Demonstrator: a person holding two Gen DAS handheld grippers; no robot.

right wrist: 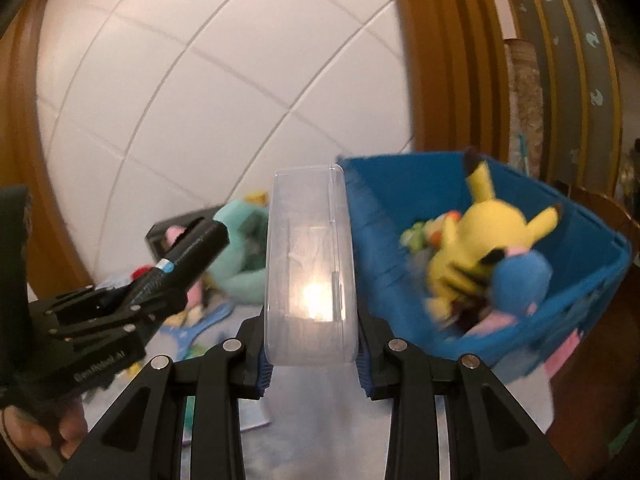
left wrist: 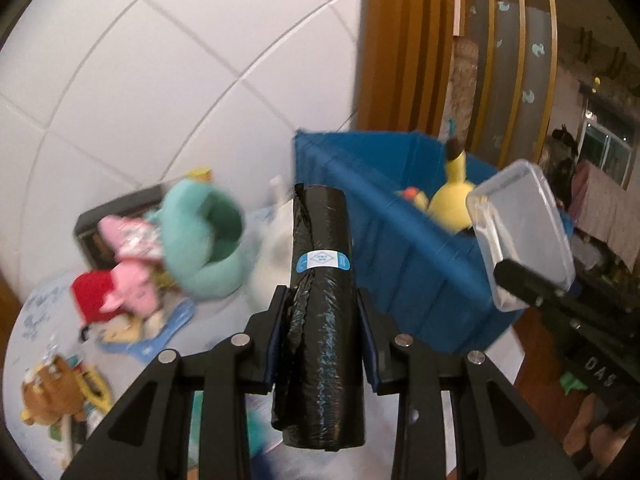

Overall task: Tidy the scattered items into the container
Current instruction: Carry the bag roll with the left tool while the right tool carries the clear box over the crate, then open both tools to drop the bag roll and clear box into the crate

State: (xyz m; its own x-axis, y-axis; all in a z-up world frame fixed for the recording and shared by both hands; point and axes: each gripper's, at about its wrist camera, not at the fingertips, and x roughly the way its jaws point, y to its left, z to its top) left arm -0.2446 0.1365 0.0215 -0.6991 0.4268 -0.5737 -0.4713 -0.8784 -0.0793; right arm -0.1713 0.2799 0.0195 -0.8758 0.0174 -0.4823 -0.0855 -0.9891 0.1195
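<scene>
My left gripper is shut on a black roll of bin bags and holds it in the air, left of the blue fabric bin. My right gripper is shut on a clear plastic box, held up beside the blue bin; the box also shows in the left wrist view over the bin's near edge. The bin holds a yellow Pikachu plush and a blue plush. The left gripper with its roll shows at the left of the right wrist view.
Scattered on the pale cloth are a teal plush, a pink and red plush, a brown toy and a blue flat item. A dark box stands behind them. White tiled wall behind; wooden frame at right.
</scene>
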